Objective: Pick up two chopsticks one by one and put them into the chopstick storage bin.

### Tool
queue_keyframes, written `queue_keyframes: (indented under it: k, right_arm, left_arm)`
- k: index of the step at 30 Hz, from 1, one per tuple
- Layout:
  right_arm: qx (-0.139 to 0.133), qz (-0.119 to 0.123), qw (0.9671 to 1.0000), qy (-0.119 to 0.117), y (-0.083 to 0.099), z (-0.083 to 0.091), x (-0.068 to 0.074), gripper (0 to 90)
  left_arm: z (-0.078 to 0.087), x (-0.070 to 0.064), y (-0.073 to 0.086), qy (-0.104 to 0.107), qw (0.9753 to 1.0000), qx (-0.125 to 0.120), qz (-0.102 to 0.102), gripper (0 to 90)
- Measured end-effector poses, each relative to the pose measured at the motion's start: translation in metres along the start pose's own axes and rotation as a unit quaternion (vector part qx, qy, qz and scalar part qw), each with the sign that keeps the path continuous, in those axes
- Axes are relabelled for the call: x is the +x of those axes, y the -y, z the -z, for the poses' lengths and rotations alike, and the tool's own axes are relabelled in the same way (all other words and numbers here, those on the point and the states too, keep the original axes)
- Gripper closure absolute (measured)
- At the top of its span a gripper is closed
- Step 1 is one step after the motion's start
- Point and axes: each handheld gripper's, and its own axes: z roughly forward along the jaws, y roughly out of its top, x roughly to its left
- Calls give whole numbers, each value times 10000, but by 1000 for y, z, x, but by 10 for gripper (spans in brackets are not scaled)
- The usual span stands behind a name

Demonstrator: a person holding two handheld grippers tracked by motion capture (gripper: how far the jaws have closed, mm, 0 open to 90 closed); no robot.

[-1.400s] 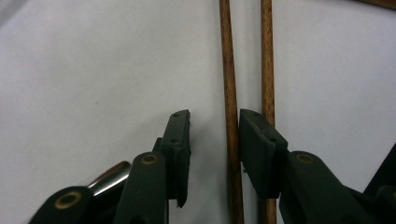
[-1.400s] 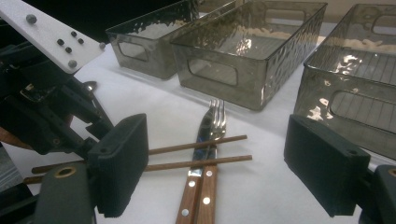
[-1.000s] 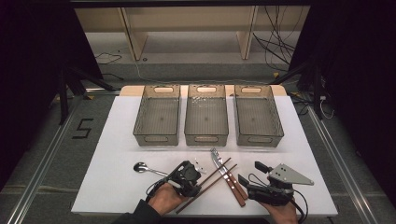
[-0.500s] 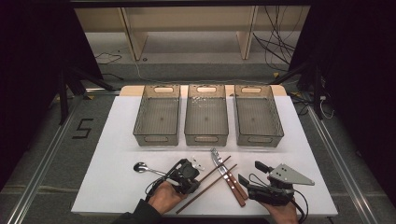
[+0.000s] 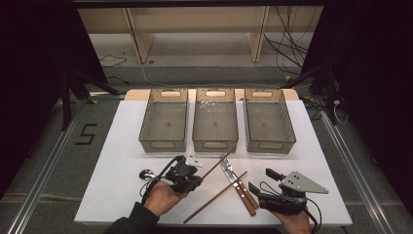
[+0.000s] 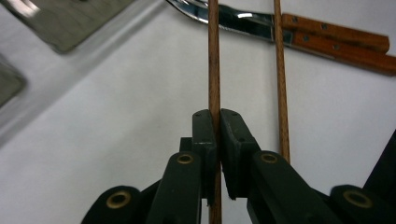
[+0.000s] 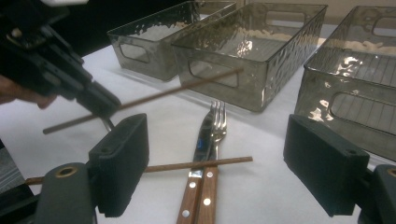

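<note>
My left gripper (image 5: 195, 179) (image 6: 217, 122) is shut on a brown wooden chopstick (image 5: 219, 163) (image 6: 214, 65), held near its lower end and raised off the white table; its far tip points toward the middle bin. In the right gripper view the same chopstick (image 7: 177, 92) slants up from the left gripper (image 7: 95, 100). A second chopstick (image 5: 214, 197) (image 6: 279, 70) (image 7: 196, 164) lies flat on the table. My right gripper (image 5: 259, 180) (image 7: 224, 163) stands open near the front right, nothing between its pads, just right of the cutlery.
A fork (image 7: 217, 122) and a wooden-handled knife (image 5: 239, 184) (image 7: 200, 144) lie side by side across the lying chopstick. A spoon (image 5: 146, 174) rests left of my left hand. Three clear bins (image 5: 164, 120) (image 5: 215, 119) (image 5: 269, 120) stand in a row behind.
My left gripper has shifted a little left and away with the chopstick in it, lifting it off the table. The right gripper has stayed put.
</note>
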Motion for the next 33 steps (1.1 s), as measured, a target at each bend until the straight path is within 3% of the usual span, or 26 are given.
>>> queue_keyframes:
  k: [11, 19, 26, 33]
  right_arm:
    - [0, -18, 10000, -7, 0, 0, 0, 231]
    - [-12, -31, 10000, -17, 0, 0, 0, 230]
    - [-8, -39, 10000, -25, 0, -1, 0, 230]
    - [-4, -35, 10000, -29, 0, 0, 0, 230]
  left_arm:
    - [34, 32, -3, -165, 9981, -528, 288, 845]
    - [52, 60, -6, -368, 9934, -919, 581, 844]
    - [57, 81, -9, -440, 9899, -1081, 800, 845]
    - [64, 98, -22, -575, 9884, -1154, 808, 845]
